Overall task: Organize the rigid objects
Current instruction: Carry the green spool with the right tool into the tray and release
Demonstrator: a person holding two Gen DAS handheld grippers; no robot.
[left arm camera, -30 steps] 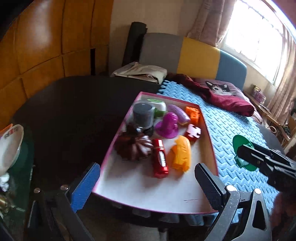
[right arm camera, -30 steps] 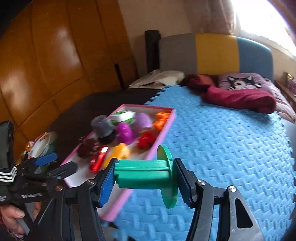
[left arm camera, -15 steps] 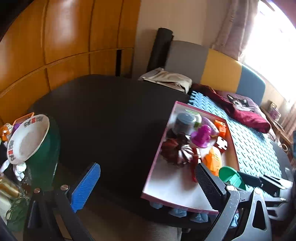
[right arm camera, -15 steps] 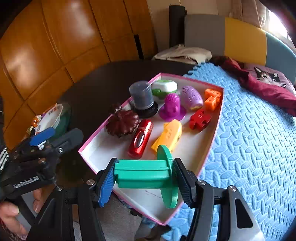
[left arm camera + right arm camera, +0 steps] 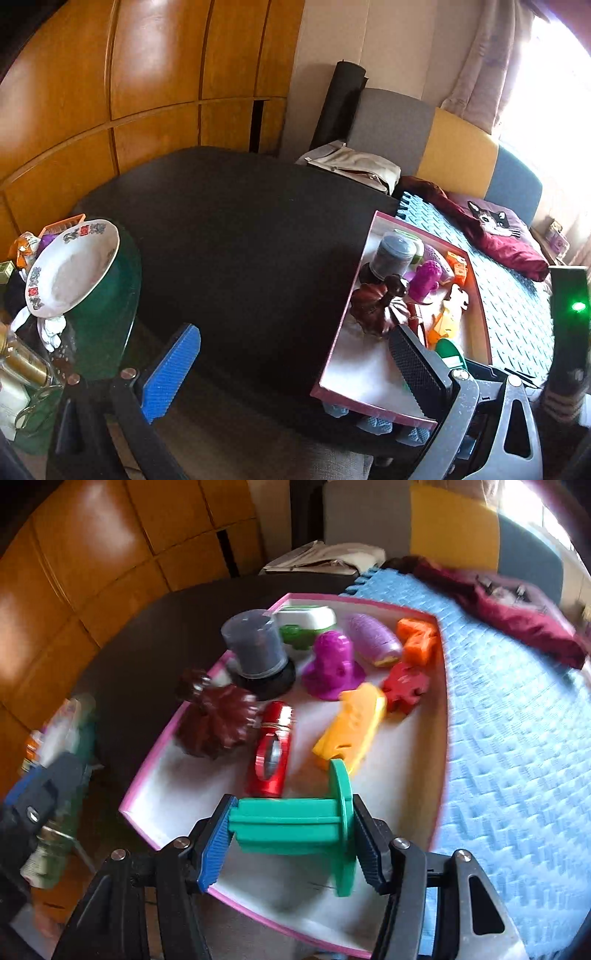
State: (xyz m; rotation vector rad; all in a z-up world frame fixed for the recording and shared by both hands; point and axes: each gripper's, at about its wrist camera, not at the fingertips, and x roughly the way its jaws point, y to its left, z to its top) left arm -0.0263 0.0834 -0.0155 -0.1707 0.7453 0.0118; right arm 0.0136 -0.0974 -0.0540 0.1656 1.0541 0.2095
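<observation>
Orange wood-panelled walls [image 5: 147, 92] curve behind your dark round table [image 5: 240, 240], where a blue foam mat [image 5: 517, 720] covers the far side. On them sits the pink-rimmed white tray [image 5: 402, 775] with its bright plastic toys, a dark red ridged pumpkin [image 5: 218, 723] and a shiny red can [image 5: 273, 753] among them. Your right gripper [image 5: 291, 834] hangs over the tray's near end, its pads pinching the green plastic spool [image 5: 295, 825] end to end. Your left gripper [image 5: 291, 362] stands spread and empty above bare table, left of the tray.
</observation>
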